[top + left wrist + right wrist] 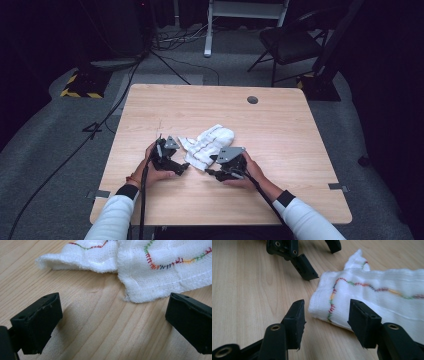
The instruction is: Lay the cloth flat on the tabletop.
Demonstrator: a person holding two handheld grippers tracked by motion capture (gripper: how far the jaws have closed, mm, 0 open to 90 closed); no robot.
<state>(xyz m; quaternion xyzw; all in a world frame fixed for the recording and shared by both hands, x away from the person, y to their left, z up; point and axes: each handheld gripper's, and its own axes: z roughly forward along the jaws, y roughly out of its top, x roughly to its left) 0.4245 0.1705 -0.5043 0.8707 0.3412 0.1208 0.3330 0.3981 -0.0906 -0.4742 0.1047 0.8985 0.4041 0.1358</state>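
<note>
Two grippers flank the folded white cloth [207,145] lying mid-worktop [280,135], both with jaws spread wide and empty. Your right gripper [325,322] straddles the cloth's near corner, the closer of the two; your left gripper [112,315] sits just short of its hem. The cloth's long axis runs away from you, up and rightward.

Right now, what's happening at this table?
A person sits at a wooden table holding a two-jaw gripper in each hand. A crumpled white cloth with multicoloured stitching lies between them. The left gripper is open, jaws spread on either side of a cloth corner, gripping nothing. The right gripper is also open, jaws straddling the cloth's near edge. Nothing is held yet; both look poised to pinch the cloth.
</note>
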